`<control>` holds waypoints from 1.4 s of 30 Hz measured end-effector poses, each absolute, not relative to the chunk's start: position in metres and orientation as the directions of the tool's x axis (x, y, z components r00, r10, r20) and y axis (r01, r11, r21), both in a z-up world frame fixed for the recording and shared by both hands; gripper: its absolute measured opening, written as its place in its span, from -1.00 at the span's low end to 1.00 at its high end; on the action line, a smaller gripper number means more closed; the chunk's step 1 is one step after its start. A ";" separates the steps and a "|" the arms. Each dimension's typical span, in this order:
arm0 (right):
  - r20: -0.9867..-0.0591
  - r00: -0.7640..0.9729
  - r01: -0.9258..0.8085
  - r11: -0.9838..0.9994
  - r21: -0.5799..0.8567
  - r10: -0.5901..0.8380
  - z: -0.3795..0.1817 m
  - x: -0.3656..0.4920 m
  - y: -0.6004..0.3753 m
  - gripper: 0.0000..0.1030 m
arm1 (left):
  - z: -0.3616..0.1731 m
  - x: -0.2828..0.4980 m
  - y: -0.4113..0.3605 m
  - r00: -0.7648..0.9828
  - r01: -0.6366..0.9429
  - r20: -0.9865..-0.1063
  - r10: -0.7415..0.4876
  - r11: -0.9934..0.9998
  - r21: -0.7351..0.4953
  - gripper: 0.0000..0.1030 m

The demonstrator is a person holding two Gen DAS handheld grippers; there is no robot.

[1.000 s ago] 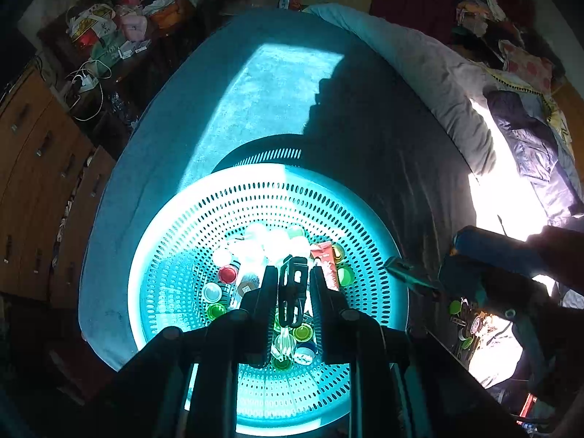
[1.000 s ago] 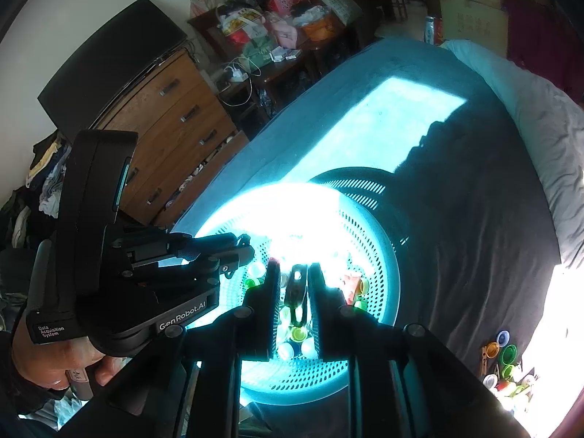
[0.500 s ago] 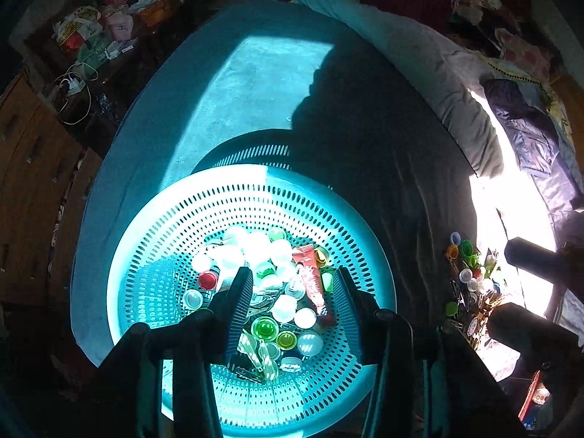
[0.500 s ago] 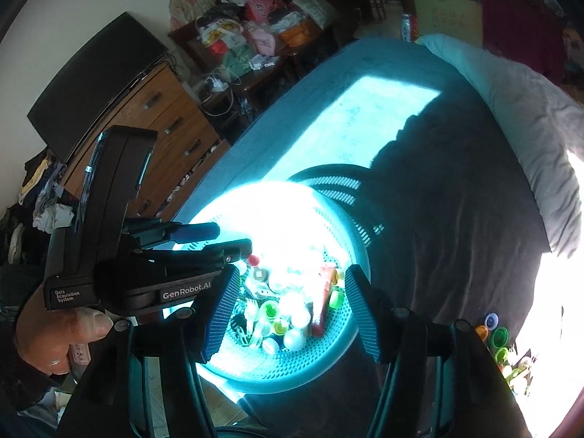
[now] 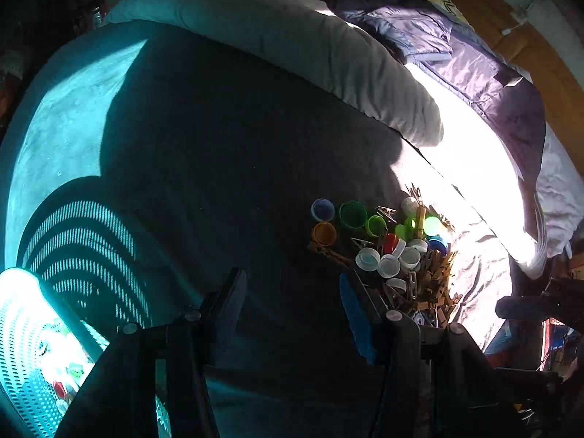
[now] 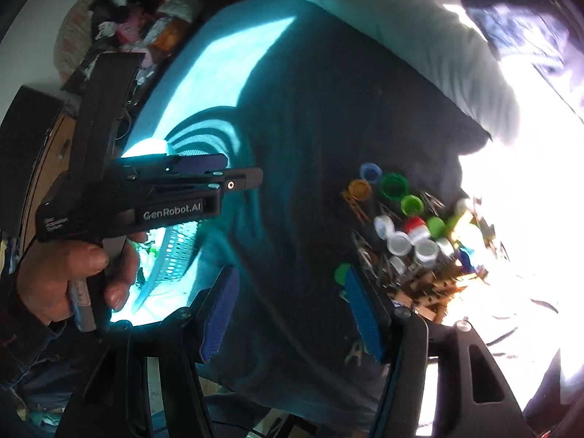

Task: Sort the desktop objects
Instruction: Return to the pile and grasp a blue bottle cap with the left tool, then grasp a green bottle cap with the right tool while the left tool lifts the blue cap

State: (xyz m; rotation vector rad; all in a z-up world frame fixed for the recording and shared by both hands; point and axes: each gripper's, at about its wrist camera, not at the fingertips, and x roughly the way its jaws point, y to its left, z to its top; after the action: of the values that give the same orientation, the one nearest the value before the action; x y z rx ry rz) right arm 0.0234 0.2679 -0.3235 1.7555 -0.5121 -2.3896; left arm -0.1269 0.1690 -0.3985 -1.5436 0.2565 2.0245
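A pile of bottle caps (image 5: pixel 379 241) and wooden clothespins (image 5: pixel 434 281) lies on the dark cloth, also in the right wrist view (image 6: pixel 405 219). A perforated teal basket (image 5: pixel 22 335) holding caps sits at the far left, partly hidden behind the left gripper in the right wrist view (image 6: pixel 175 252). My left gripper (image 5: pixel 292 292) is open and empty over bare cloth, left of the pile. My right gripper (image 6: pixel 292 292) is open and empty, its right finger (image 6: pixel 365 314) by the pile's near edge.
A grey-white rolled duvet (image 5: pixel 328 54) and a dark jacket (image 5: pixel 474 62) lie beyond the pile. Bright sun washes out the right side. A wooden dresser (image 6: pixel 40 153) and cluttered shelf (image 6: pixel 138 18) stand at the left.
Both grippers opened over the basket, dropping their clips into it, then swung right from the basket toward the pile of caps and clothespins.
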 end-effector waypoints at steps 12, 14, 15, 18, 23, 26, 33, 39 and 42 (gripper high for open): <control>-0.911 -0.274 -0.294 -0.876 0.384 -0.307 -0.415 0.077 0.375 0.16 | -0.491 -0.169 0.245 -0.130 -0.643 -0.939 0.319 -0.748 -0.165 0.06; -0.908 -0.273 -0.295 -0.871 0.393 -0.318 -0.423 0.077 0.379 0.16 | -0.499 -0.172 0.253 -0.118 -0.657 -0.946 0.301 -0.738 -0.153 0.06; -0.906 -0.275 -0.296 -0.868 0.399 -0.323 -0.426 0.076 0.381 0.16 | -0.503 -0.173 0.256 -0.112 -0.663 -0.949 0.296 -0.734 -0.151 0.06; -0.898 -0.285 -0.296 -0.860 0.416 -0.336 -0.431 0.073 0.385 0.16 | -0.513 -0.176 0.263 -0.109 -0.670 -0.955 0.275 -0.730 -0.134 0.06; -0.890 -0.300 -0.284 -0.858 0.427 -0.344 -0.437 0.065 0.391 0.16 | -0.518 -0.179 0.267 -0.150 -0.681 -0.952 0.267 -0.725 -0.096 0.05; -0.887 -0.318 -0.252 -0.872 0.419 -0.335 -0.437 0.056 0.394 0.15 | -0.512 -0.183 0.259 -0.159 -0.652 -0.951 0.266 -0.752 -0.101 -0.40; -0.877 -0.381 -0.110 -0.927 0.358 -0.293 -0.438 0.003 0.393 0.12 | -0.474 -0.180 0.226 -0.234 -0.552 -0.931 0.282 -0.826 -0.112 -0.40; -0.878 -0.383 0.025 -0.954 0.299 -0.286 -0.456 -0.060 0.363 0.12 | -0.458 -0.163 0.215 -0.245 -0.508 -0.925 0.291 -0.851 -0.134 -0.40; -0.900 -0.354 0.095 -0.967 0.234 -0.253 -0.469 -0.076 0.342 0.08 | -0.458 -0.162 0.212 -0.245 -0.489 -0.923 0.296 -0.860 -0.146 -0.40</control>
State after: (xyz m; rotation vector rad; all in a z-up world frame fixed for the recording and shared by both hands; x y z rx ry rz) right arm -0.0764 0.3421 -0.4687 1.6446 -0.2078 -2.4145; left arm -0.1620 0.2121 -0.4585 -1.5276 0.2333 2.1353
